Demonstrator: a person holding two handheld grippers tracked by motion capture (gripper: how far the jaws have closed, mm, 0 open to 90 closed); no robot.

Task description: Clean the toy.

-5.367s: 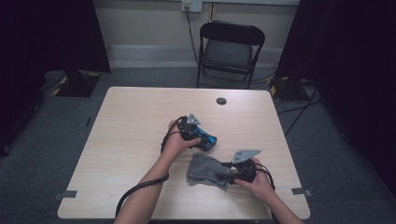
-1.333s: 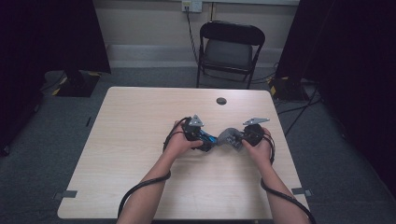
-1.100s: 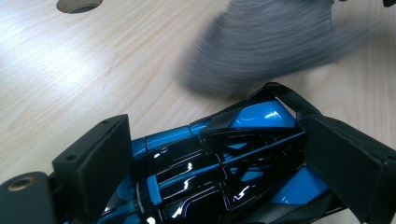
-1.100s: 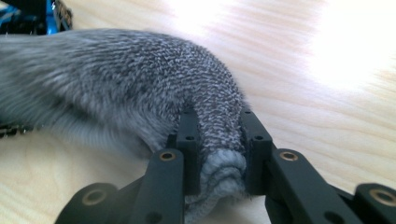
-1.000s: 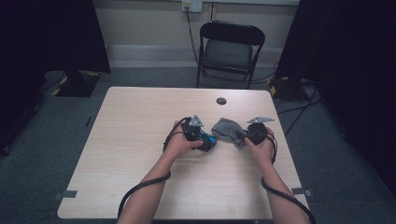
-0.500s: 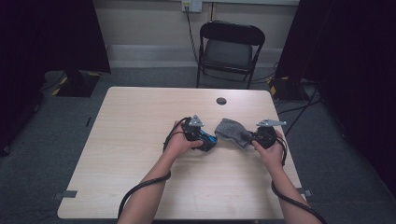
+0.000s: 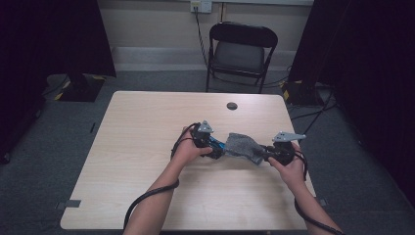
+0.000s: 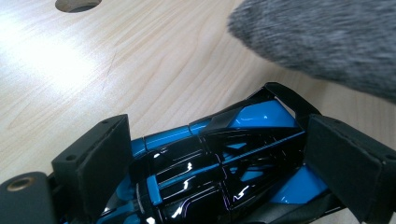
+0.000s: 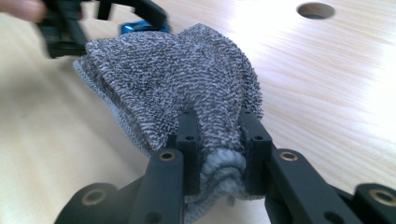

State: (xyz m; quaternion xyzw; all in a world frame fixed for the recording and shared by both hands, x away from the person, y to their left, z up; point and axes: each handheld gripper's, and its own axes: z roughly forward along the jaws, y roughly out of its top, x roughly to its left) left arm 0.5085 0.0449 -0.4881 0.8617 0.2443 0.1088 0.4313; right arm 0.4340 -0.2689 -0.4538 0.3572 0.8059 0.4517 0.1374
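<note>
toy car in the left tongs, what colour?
Glossy blue and black toy car, clamped between the left tongs. Best seen in the left gripper view.

Grey cloth [image 9: 187, 79] in tongs [image 9: 218, 140] (pinched tight)

- A light wooden bench [image 7: 147, 147] with rounded corners sits mid-frame in the high view.
- A round cable hole [image 7: 232, 105] lies near its far edge, right of centre.
- A blue and black toy car [image 8: 219, 154] rests at centre.
</note>
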